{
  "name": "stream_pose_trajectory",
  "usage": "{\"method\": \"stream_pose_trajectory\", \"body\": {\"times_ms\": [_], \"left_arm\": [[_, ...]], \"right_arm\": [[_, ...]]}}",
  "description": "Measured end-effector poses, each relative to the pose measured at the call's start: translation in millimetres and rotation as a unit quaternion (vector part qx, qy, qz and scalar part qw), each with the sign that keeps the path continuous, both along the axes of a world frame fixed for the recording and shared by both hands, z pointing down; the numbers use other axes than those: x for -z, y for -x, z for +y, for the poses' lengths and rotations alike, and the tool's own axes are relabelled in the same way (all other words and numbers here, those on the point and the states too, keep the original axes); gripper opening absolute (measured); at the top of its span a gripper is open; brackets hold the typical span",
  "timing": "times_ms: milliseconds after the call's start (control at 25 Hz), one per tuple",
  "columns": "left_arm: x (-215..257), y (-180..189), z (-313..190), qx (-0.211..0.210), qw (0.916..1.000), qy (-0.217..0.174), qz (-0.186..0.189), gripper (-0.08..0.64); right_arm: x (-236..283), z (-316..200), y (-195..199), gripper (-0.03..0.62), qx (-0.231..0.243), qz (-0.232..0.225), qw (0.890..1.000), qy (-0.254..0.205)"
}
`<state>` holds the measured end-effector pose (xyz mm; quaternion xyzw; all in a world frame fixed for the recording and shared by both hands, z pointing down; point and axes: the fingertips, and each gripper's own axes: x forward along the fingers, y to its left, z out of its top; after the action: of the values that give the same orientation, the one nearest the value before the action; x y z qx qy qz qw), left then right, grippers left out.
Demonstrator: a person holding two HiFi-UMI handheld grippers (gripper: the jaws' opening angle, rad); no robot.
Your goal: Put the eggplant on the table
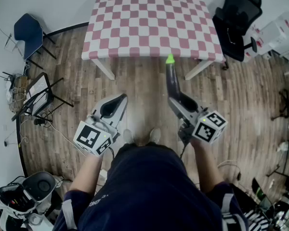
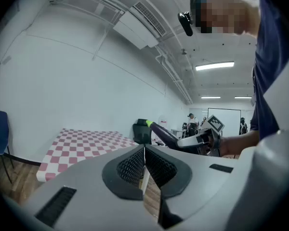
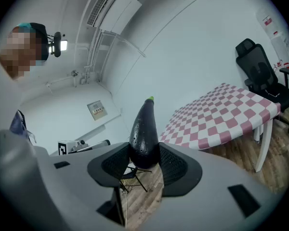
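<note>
My right gripper point(image 1: 175, 96) is shut on the thick end of a dark purple eggplant point(image 1: 171, 79), whose green tip reaches toward the near edge of the table point(image 1: 149, 20), which has a red-and-white checked cloth. In the right gripper view the eggplant point(image 3: 144, 134) sticks up and forward from between the black pads point(image 3: 172, 163), with the table point(image 3: 221, 118) ahead to the right. My left gripper point(image 1: 113, 105) hangs over the wooden floor, shut with nothing in it; its pads point(image 2: 133, 167) meet in the left gripper view.
A black office chair point(image 1: 236, 20) stands at the table's right corner and a blue chair point(image 1: 30, 31) at the far left. A folding stand point(image 1: 38, 96) and cables lie on the floor to the left. My feet point(image 1: 142, 136) are on the wooden floor point(image 1: 135, 85) before the table.
</note>
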<state>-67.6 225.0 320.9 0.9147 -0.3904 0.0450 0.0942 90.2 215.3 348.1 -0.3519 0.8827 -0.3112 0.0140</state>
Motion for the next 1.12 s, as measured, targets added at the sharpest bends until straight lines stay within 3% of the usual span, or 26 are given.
{"method": "stream_pose_trajectory", "body": {"times_ms": [720,1120], "left_arm": [[5.2,-65.4,-6.4,0.025,0.9995,-0.014,-0.016,0.029],[-0.7,-71.2,-69.2,0.03,0.9994,-0.008,-0.013,0.029]], "right_arm": [[1.5,-14.2,-77.5,0.201,0.014,0.015,0.999,-0.026],[-4.0,-74.6,-88.6,0.201,0.015,0.022,0.999,-0.022]]}}
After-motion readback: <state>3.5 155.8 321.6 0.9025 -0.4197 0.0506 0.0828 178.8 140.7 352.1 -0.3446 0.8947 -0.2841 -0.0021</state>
